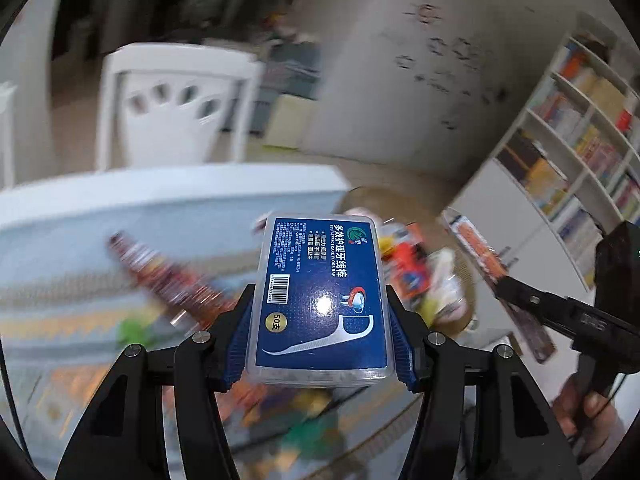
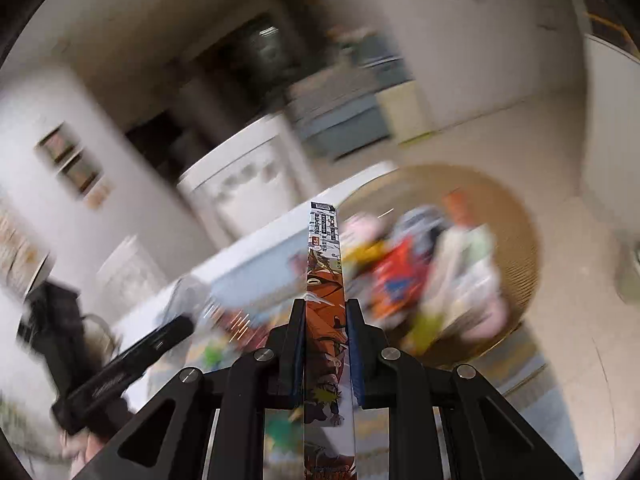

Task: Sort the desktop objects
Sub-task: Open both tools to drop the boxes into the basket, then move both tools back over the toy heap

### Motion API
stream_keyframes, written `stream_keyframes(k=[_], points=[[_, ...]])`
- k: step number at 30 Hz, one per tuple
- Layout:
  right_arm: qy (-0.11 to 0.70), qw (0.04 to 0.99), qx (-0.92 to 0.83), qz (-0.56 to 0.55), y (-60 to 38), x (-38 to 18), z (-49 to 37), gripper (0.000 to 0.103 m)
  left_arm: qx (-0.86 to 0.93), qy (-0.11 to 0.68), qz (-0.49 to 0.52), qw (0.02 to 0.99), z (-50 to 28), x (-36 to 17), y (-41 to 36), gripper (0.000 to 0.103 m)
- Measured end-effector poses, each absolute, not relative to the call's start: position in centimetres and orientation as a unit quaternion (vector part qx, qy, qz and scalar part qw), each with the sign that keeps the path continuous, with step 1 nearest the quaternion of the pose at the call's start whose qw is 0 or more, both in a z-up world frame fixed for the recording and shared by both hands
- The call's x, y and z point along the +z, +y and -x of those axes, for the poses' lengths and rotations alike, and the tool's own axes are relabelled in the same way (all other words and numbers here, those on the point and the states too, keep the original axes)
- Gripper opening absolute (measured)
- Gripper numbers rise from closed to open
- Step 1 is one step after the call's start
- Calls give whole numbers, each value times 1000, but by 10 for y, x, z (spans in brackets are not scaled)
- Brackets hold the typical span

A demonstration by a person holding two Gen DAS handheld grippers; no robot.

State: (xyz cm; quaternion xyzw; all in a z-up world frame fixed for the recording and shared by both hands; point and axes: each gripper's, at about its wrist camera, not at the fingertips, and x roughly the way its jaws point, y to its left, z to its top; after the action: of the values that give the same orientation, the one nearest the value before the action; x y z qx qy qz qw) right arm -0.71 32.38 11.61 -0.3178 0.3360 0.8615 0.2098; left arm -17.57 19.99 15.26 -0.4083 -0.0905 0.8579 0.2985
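My left gripper (image 1: 320, 312) is shut on a clear floss-pick box with a blue label (image 1: 320, 296), held above the table. My right gripper (image 2: 325, 312) is shut on a flat cartoon-printed card pack (image 2: 323, 280), held edge-on and upright. In the left wrist view the right gripper (image 1: 500, 280) shows at the right, with the card pack (image 1: 480, 248) in it. A round woven basket (image 2: 516, 240) beyond both grippers holds several colourful packets (image 2: 404, 276); it also shows in the left wrist view (image 1: 404, 200). The background is blurred.
A patterned cloth (image 1: 60, 320) covers the table, with a dark red packet (image 1: 160, 272) and a green item (image 1: 132, 330) on it. A white chair (image 1: 172, 108) stands behind the table. A bookshelf (image 1: 580, 140) is at the right. The left gripper's handle (image 2: 120, 368) shows at lower left.
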Motion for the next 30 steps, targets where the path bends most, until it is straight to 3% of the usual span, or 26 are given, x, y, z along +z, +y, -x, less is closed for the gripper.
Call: stream_keyframes(k=[3, 8, 11, 12, 20, 30], points=[[379, 238, 843, 297, 357, 111, 9, 18, 846, -81, 402, 340, 201, 159, 244, 56], [358, 257, 849, 292, 378, 111, 30, 18, 824, -69, 408, 387, 233, 153, 307, 56], [360, 259, 843, 304, 384, 108, 33, 39, 782, -108, 444, 424, 254, 138, 326, 63], [367, 255, 842, 301, 384, 106, 28, 41, 768, -129, 461, 425, 259, 132, 326, 63], [367, 202, 830, 367, 348, 88, 11, 44, 745, -232, 486, 393, 240, 123, 256, 71], [257, 99, 817, 507, 225, 36, 1, 45, 785, -229, 512, 262, 143, 111, 126, 71]])
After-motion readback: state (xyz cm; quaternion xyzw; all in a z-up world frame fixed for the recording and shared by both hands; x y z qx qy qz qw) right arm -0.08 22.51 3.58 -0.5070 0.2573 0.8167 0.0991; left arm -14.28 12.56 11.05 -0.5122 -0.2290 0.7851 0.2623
